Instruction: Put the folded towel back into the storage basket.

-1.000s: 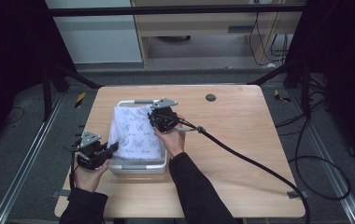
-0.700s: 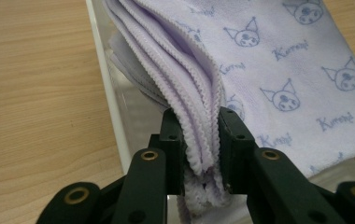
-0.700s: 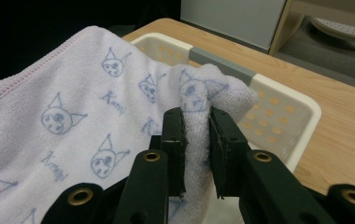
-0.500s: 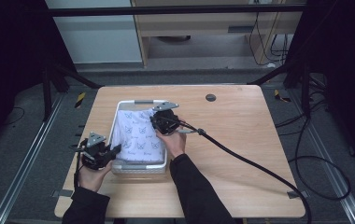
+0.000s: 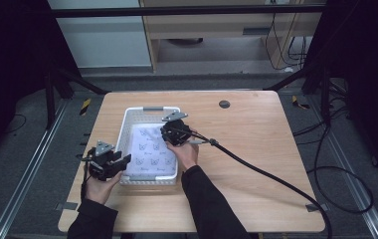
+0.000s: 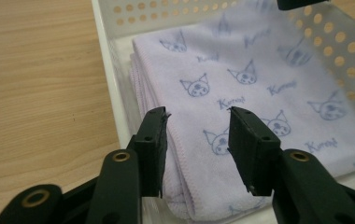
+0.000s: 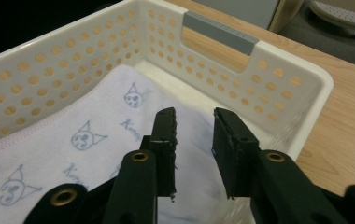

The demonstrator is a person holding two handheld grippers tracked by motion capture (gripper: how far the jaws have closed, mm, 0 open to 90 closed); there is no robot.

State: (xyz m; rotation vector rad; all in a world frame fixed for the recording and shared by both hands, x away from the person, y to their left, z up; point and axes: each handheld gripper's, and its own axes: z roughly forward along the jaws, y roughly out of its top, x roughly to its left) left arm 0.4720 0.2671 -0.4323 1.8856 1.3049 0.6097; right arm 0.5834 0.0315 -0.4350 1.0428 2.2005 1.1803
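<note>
A pale lilac towel (image 5: 152,152) printed with small cartoon faces lies folded in a white perforated basket (image 5: 127,130) on the wooden table. My left gripper (image 5: 108,162) hangs at the basket's near left corner. Its jaws stand open just above the towel's (image 6: 259,74) folded near edge, with nothing between them (image 6: 198,135). My right gripper (image 5: 174,130) hovers over the basket's right side, above the towel (image 7: 73,135). It is open (image 7: 194,135) and holds nothing. Its jaws point toward the basket's far end and the grey handle (image 7: 220,32).
A thick black cable (image 5: 266,172) trails from the right gripper across the table to its right front edge. A small dark round grommet (image 5: 224,104) sits near the table's far edge. The basket wall (image 6: 112,79) rises beside the left jaws.
The towel, raised toward the far end before, now lies flat in the basket. The left gripper has moved right toward the basket's near corner. The right gripper has shifted slightly nearer.
</note>
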